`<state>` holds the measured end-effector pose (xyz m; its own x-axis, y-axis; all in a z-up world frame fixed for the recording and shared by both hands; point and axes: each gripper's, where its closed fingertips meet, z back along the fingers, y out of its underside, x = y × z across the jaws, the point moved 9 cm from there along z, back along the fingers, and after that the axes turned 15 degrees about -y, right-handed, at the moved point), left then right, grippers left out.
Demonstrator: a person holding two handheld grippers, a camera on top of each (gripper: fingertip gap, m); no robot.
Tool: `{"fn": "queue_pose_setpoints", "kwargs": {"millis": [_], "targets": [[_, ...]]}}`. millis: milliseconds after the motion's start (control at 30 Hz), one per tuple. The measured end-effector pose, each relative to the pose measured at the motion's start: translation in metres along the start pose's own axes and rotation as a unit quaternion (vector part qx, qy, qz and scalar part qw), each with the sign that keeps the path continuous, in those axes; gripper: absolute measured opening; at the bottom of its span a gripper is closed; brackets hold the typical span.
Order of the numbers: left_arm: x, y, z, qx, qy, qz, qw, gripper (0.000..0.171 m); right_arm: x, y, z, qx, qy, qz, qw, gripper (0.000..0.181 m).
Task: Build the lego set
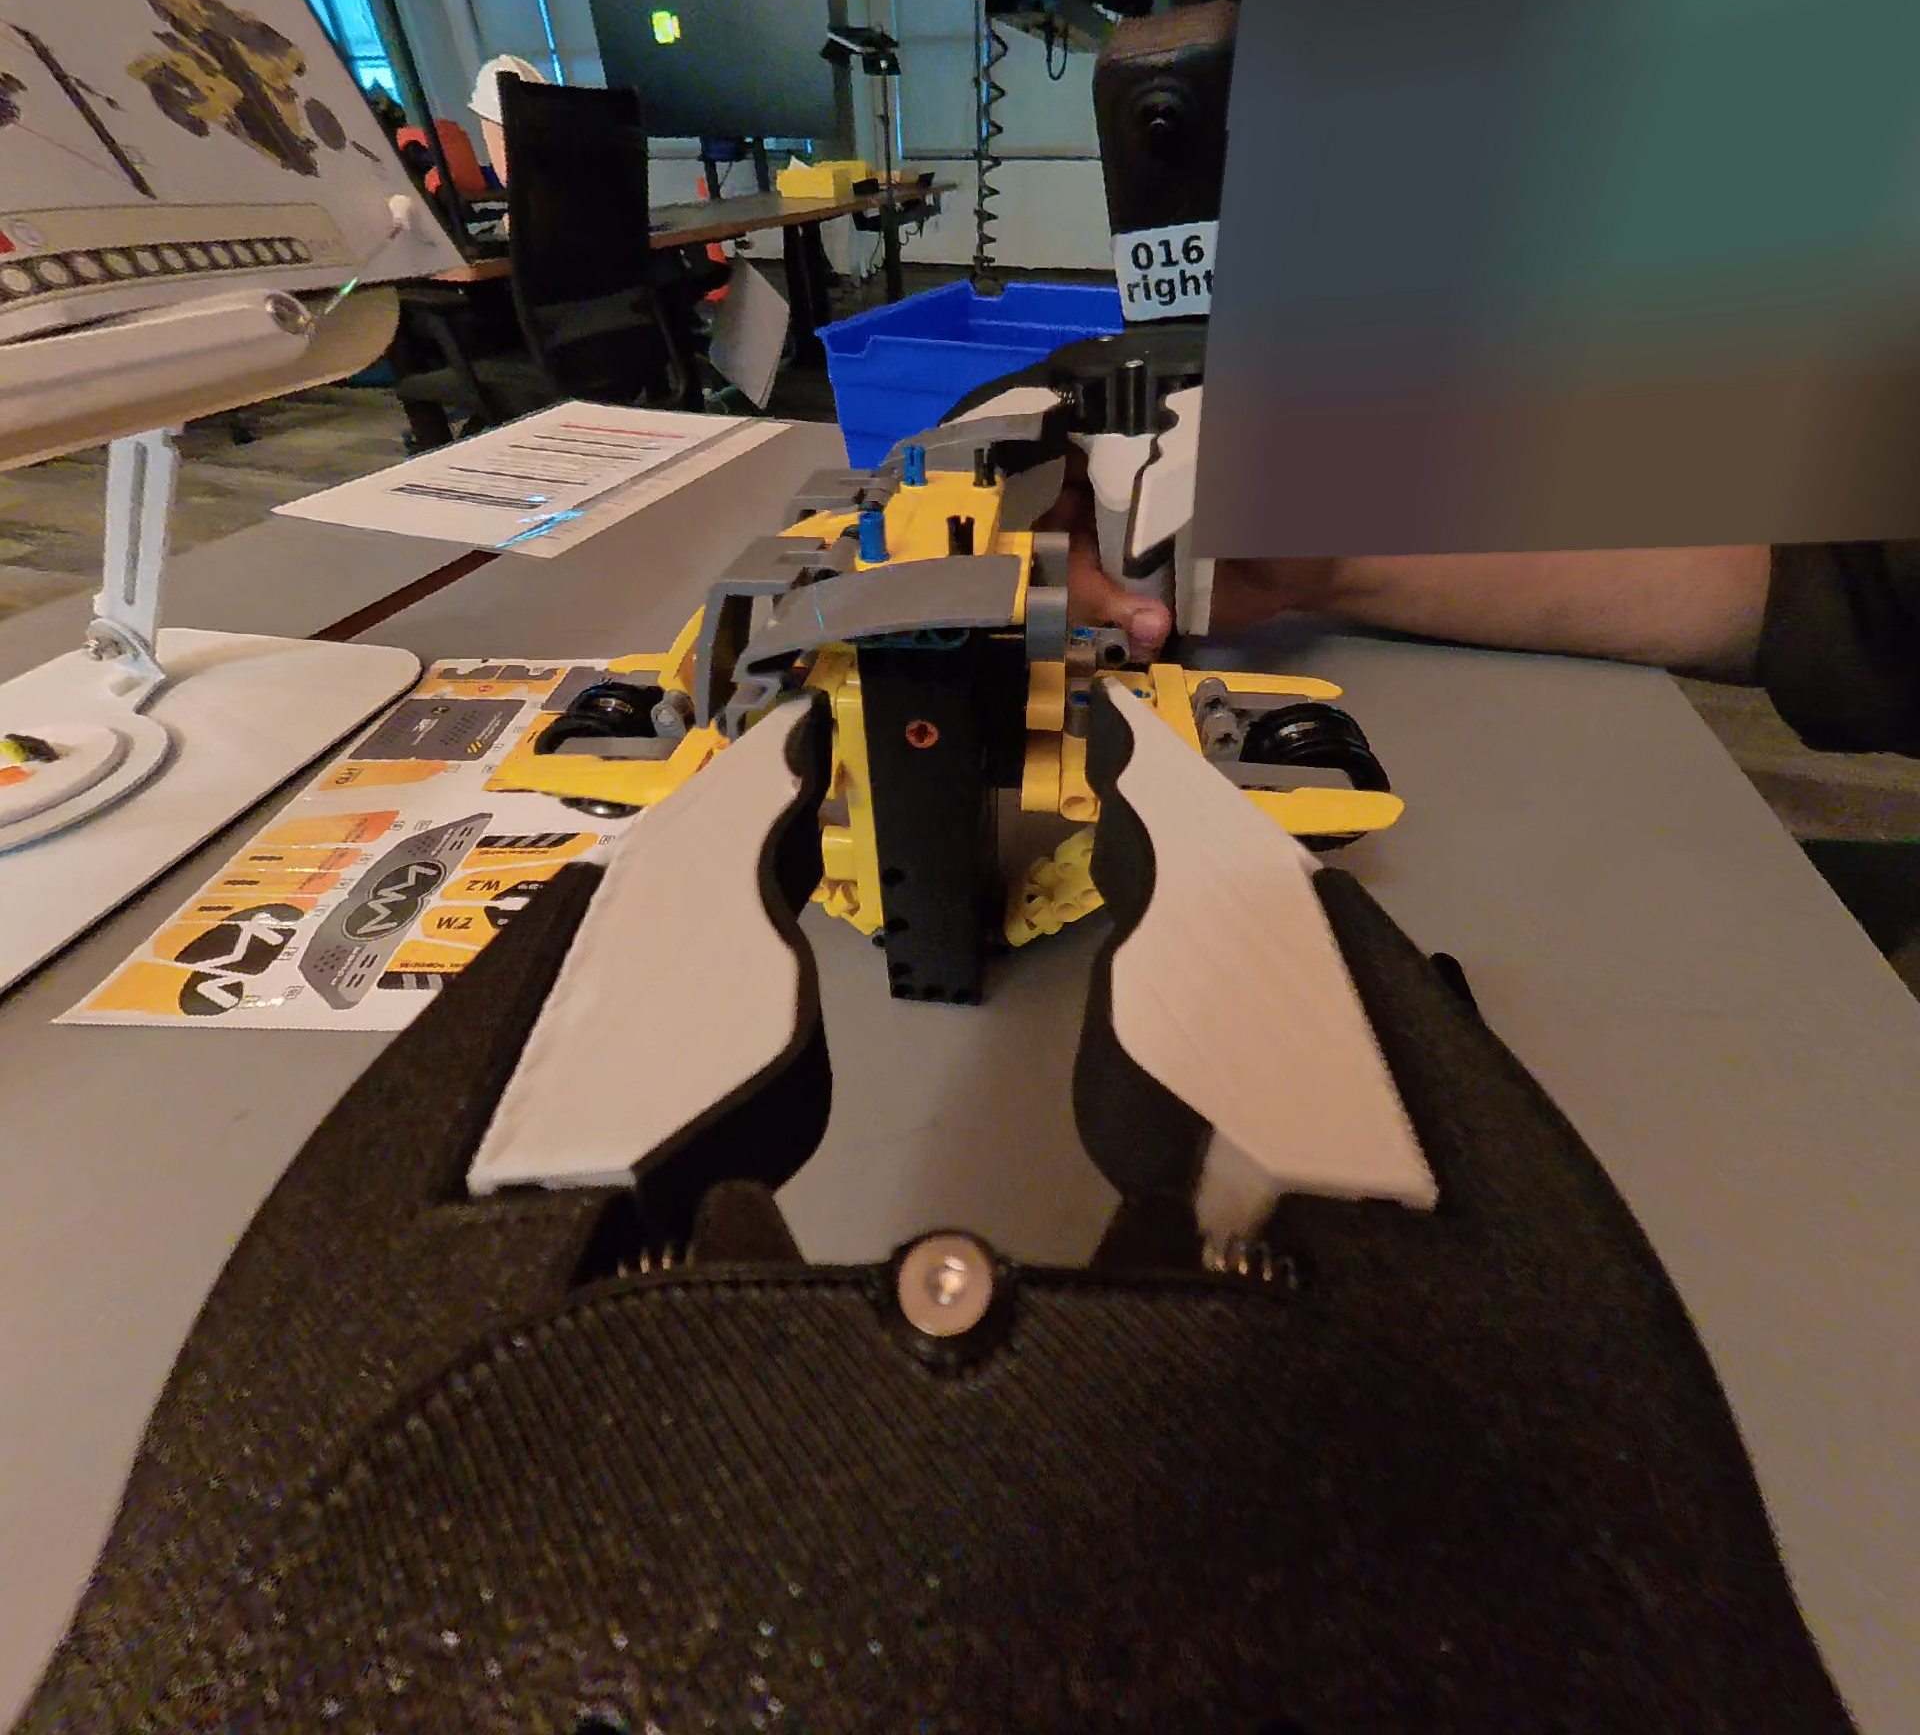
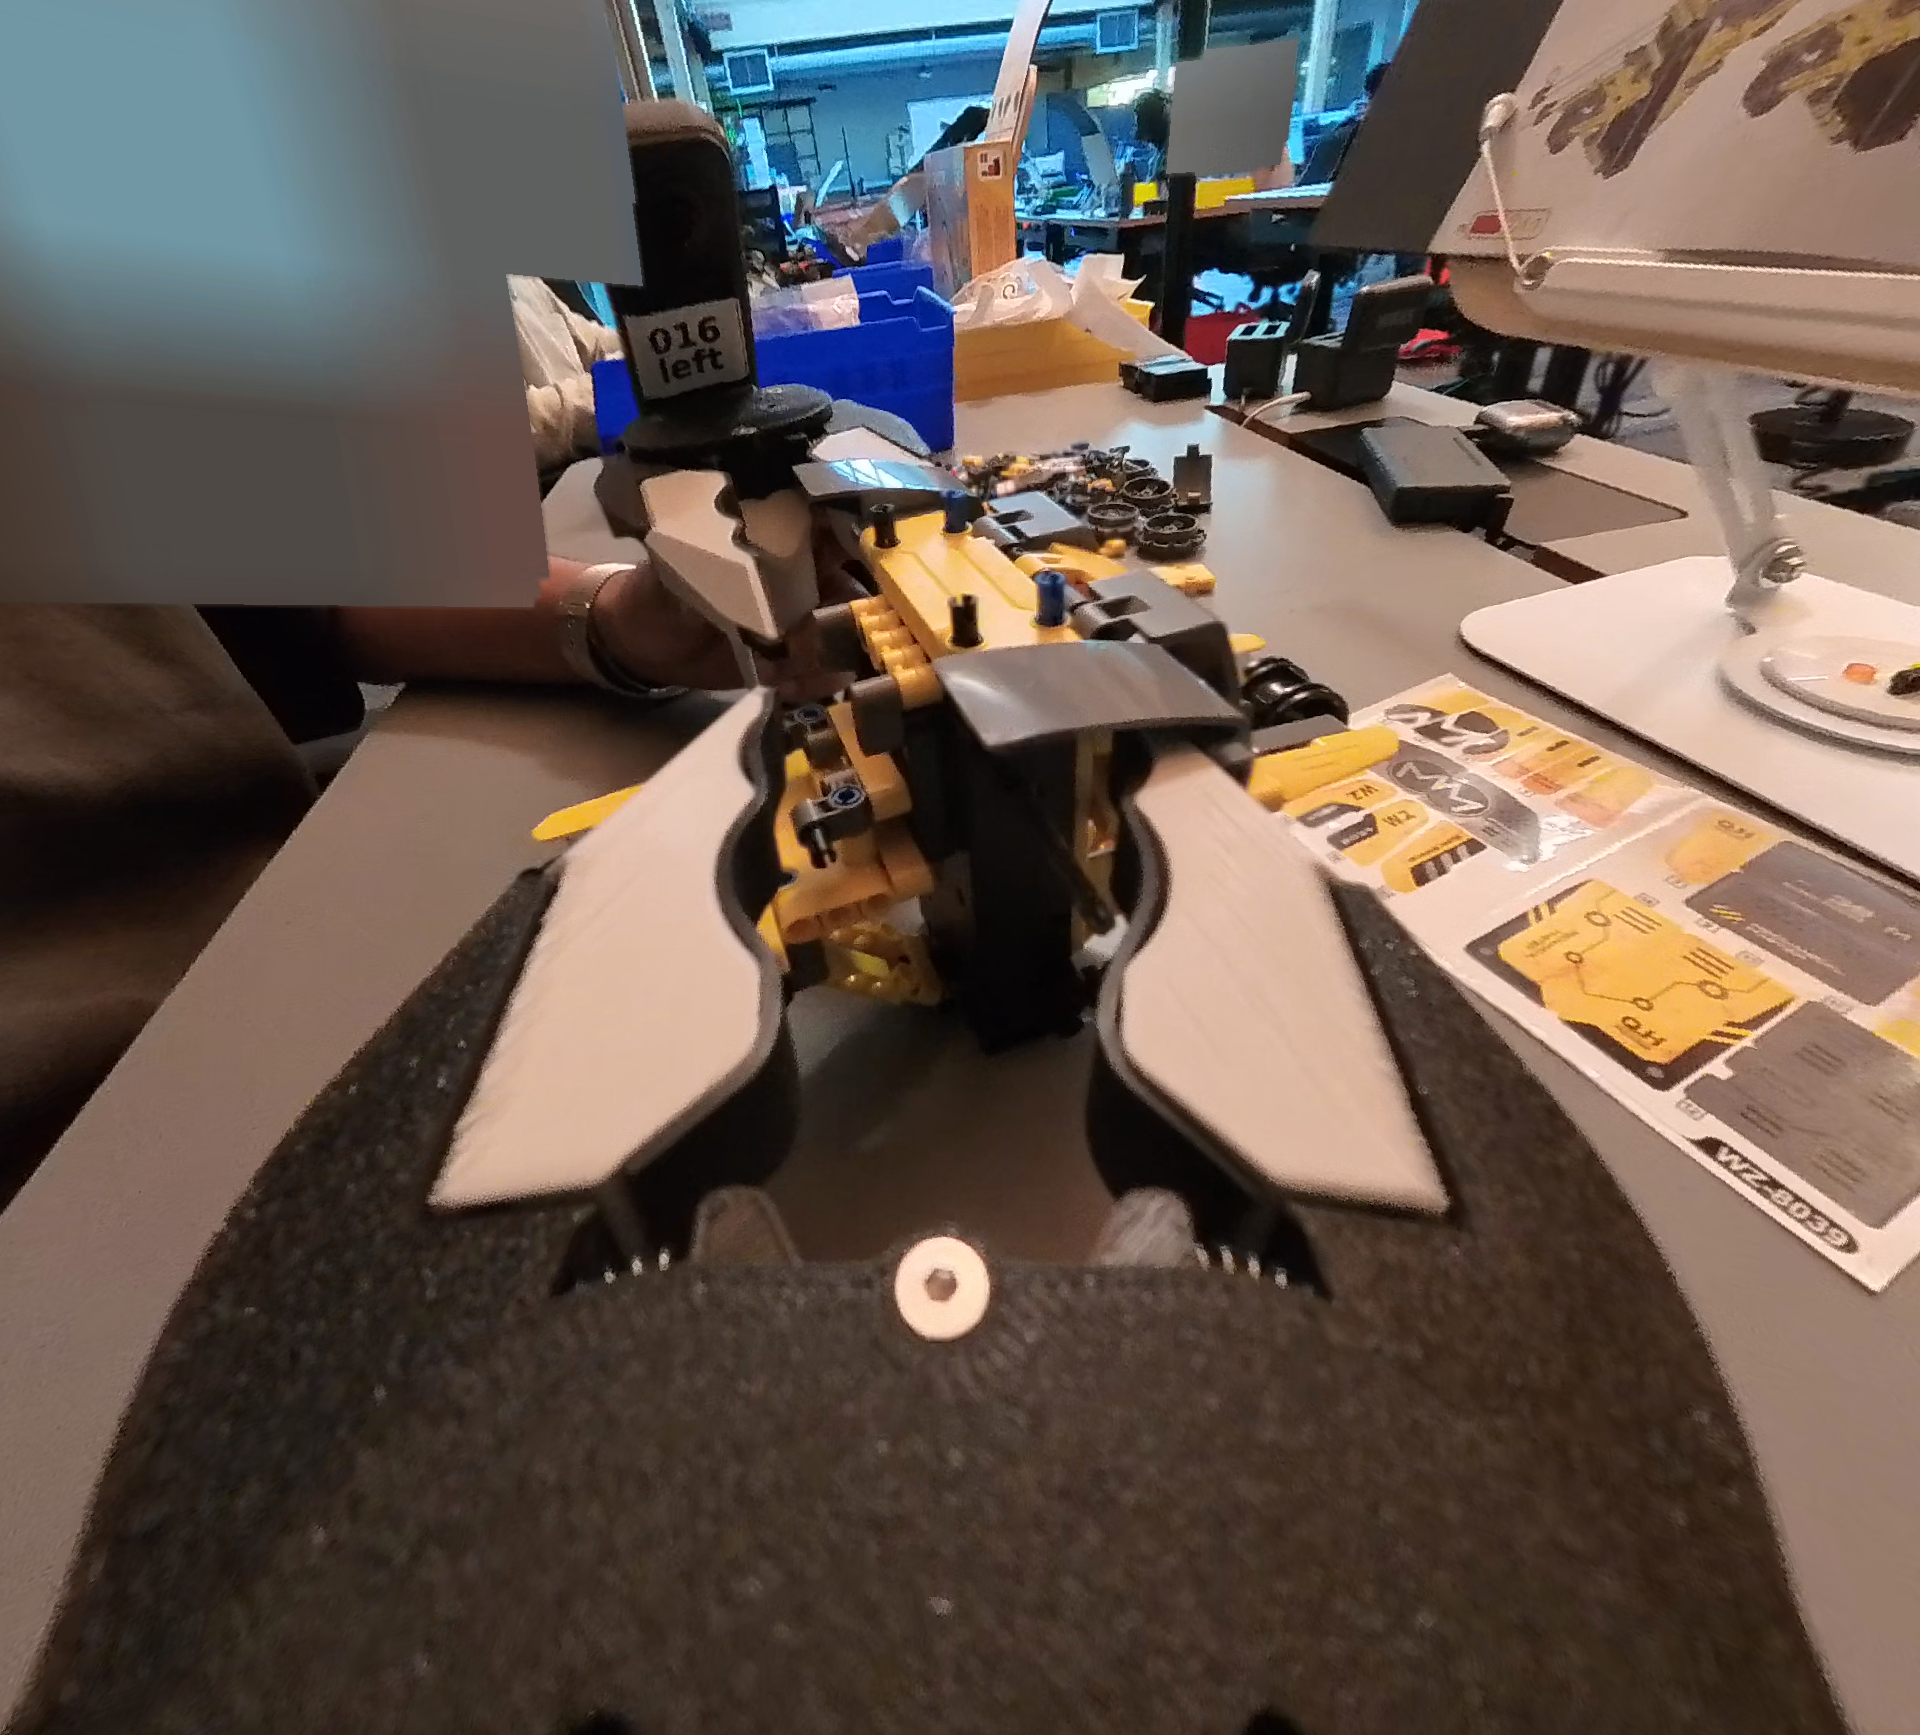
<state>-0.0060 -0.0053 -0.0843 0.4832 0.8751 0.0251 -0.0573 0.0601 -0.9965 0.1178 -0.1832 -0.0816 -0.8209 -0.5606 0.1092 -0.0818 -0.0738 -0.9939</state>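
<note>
A yellow, black and grey brick-built vehicle model (image 1: 935,812) rests on the grey table (image 1: 1558,906), with black wheels at its sides. My left gripper (image 1: 956,719) clasps one end of it, one finger on each side of the black block. My right gripper (image 2: 977,729) clasps the opposite end of the model (image 2: 997,605), its right finger under a grey curved panel. Each gripper also shows at the far end in the other's view: the right gripper (image 1: 1070,480) and the left gripper (image 2: 764,636). A person's forearm (image 1: 1455,605) reaches in behind the right gripper.
A sticker sheet (image 1: 343,864) lies beside the model and also shows in the right wrist view (image 2: 1621,937). An instruction booklet (image 2: 1714,75) sits on a white stand (image 1: 208,698). A blue bin (image 1: 935,355), a printed sheet (image 1: 540,470) and loose black wheels (image 2: 1143,511) lie farther back. Tip to tip, the grippers are about 5 centimeters apart.
</note>
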Motion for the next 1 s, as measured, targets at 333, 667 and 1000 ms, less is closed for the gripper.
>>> {"fn": "queue_pose_setpoints", "kwargs": {"millis": [333, 667, 1000], "targets": [[0.003, -0.001, 0.003, -0.011, 0.003, 0.017, 1.0, 0.046, -0.003, -0.002, 0.006, -0.022, -0.001, -0.02, 1.0, 0.063], [0.001, -0.001, 0.002, -0.01, -0.003, 0.005, 1.0, 0.055, 0.003, 0.0, 0.001, 0.003, -0.024, -0.029, 0.999, 0.054], [0.007, -0.001, 0.004, -0.015, -0.006, 0.027, 0.999, 0.06, 0.008, 0.003, -0.007, 0.065, -0.018, -0.004, 0.998, 0.054]]}}
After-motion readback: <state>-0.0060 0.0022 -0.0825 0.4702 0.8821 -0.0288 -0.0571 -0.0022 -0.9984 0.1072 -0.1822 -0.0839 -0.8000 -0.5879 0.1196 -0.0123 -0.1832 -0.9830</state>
